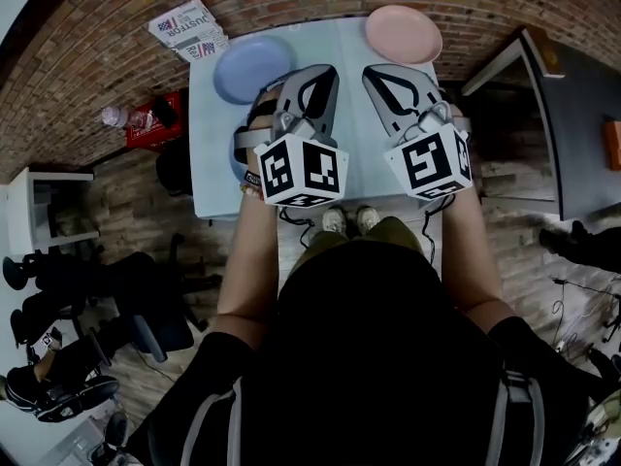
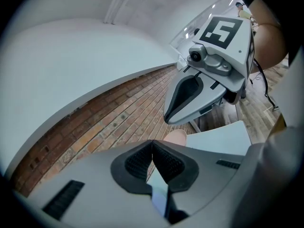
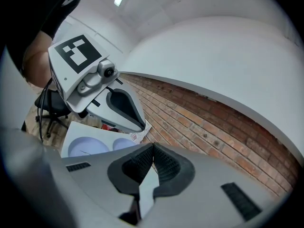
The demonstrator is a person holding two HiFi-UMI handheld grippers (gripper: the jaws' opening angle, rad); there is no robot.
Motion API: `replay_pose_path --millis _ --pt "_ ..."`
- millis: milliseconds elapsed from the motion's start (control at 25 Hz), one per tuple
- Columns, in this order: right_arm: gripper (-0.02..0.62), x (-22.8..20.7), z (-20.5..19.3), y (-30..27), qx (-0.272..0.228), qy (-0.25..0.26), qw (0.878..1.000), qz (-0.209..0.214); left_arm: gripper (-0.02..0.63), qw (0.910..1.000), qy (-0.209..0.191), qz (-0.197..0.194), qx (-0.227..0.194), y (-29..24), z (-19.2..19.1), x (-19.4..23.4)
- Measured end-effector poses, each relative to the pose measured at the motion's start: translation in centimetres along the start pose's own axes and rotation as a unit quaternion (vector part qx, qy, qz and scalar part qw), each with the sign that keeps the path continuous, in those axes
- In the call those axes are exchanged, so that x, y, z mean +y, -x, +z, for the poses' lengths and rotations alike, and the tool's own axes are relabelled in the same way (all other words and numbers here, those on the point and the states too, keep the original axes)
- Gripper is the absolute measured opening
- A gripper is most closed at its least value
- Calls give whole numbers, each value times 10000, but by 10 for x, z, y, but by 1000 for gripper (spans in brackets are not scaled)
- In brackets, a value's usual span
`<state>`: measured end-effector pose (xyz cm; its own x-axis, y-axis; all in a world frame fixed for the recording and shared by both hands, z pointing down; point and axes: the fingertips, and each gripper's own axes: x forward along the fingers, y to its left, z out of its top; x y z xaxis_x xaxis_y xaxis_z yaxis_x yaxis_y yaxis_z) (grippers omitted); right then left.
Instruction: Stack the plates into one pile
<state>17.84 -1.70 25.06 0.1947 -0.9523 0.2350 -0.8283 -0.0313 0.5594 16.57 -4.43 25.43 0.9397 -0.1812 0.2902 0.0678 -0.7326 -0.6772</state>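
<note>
A pale table [image 1: 364,134] carries a blue plate [image 1: 250,69] at its far left and a pink plate [image 1: 403,33] at its far right. A second blue plate [image 1: 236,151] lies nearer, mostly hidden under my left gripper [image 1: 328,72]. My right gripper [image 1: 372,72] is held beside the left one, both above the table's middle and pointing toward the far edge. Both are shut with nothing between the pads. The right gripper view shows my right gripper [image 3: 153,147], the two blue plates [image 3: 84,146] [image 3: 124,144] and the left gripper [image 3: 118,103]. The left gripper view shows my left gripper [image 2: 152,144], the pink plate [image 2: 175,137] and the right gripper [image 2: 190,99].
Printed booklets [image 1: 189,29] lie at the table's far left corner. A red crate [image 1: 155,119] with a bottle stands on the brick floor to the left. A white side table [image 1: 39,212] and office chairs [image 1: 146,299] are further left, and a dark table [image 1: 582,115] is at the right.
</note>
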Motion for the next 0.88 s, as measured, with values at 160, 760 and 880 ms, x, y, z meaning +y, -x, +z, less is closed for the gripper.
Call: replay_pose_path --millis 160,760,880 --pt "35 14 -3 -8 128 -37 9999 1 23 9999 3 -135 -54 -1 -11 -2" --pt "35 -5 -32 -37 261 -44 9996 105 23 9993 -67 -354 -126 -45 -15 -6" --pt "35 -20 -41 -47 208 -52 9997 117 23 9995 -61 -320 -59 -62 -15 -4"
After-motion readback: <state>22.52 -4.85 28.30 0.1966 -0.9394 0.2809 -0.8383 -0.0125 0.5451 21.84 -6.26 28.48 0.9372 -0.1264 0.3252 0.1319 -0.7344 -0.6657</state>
